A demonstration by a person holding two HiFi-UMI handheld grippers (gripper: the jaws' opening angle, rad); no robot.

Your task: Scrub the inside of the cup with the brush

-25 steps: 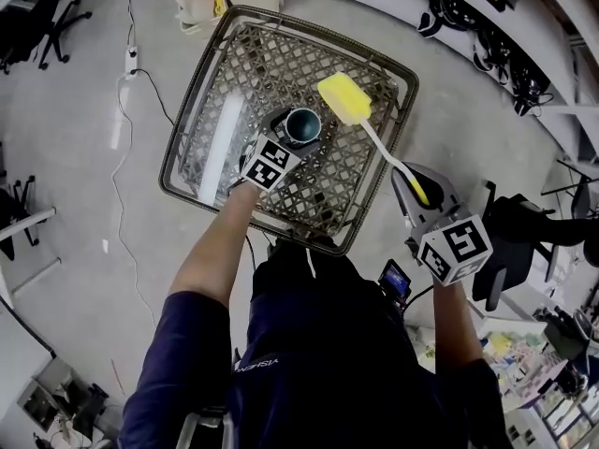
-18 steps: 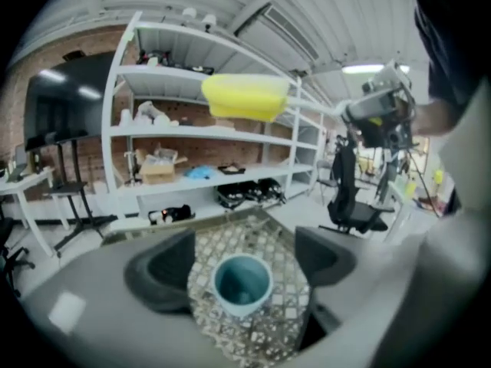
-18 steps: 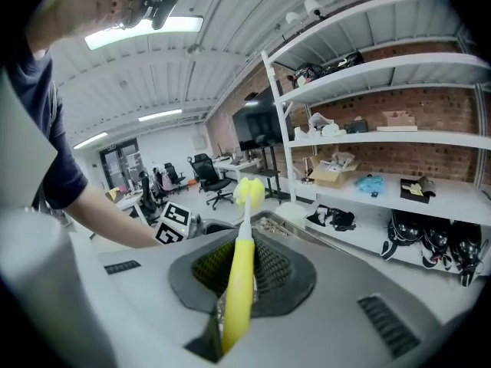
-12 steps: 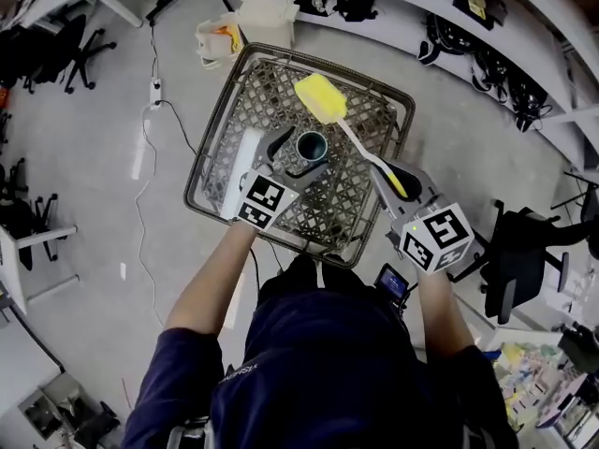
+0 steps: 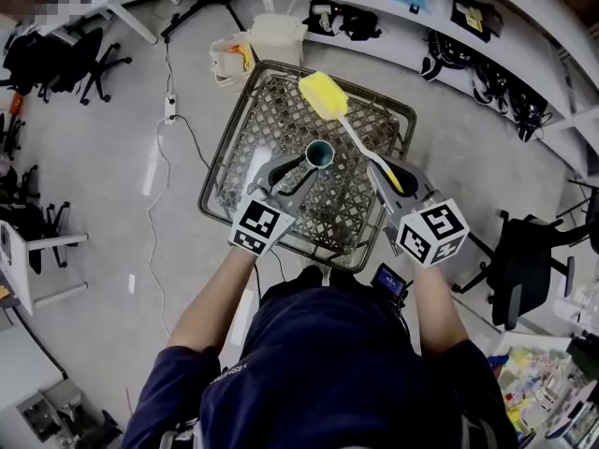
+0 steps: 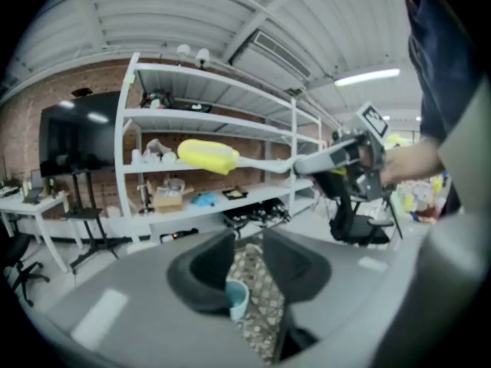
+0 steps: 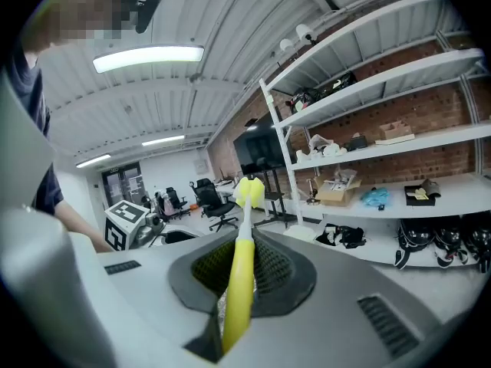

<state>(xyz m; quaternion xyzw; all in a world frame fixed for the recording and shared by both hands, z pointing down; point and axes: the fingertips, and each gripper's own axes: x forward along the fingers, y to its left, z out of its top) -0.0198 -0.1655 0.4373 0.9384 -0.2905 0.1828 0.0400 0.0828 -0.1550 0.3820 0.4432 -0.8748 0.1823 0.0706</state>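
A teal cup (image 5: 318,154) stands upright on the lattice-top table (image 5: 365,120). My left gripper (image 5: 292,165) hangs above and just short of it. Its jaws have just been closing and a narrow gap remains. In the left gripper view the cup (image 6: 236,297) shows small through that gap, down on the table, with no pad pressing on it. My right gripper (image 5: 393,181) is shut on the yellow handle of the brush (image 7: 239,282). The brush's yellow sponge head (image 5: 323,96) hovers over the table's far side, beyond the cup. My left gripper view shows the sponge head (image 6: 207,156) in the air.
White bags (image 5: 257,36) sit on the floor at the table's far edge. A cable (image 5: 168,129) runs along the floor at left. Office chairs (image 5: 510,269) stand at right and left. Shelving (image 5: 449,17) lines the far wall.
Both grippers have risen and the whole table looks smaller. The left gripper has come off the cup and its jaws have narrowed. The brush head has shifted left, above the cup's far side.
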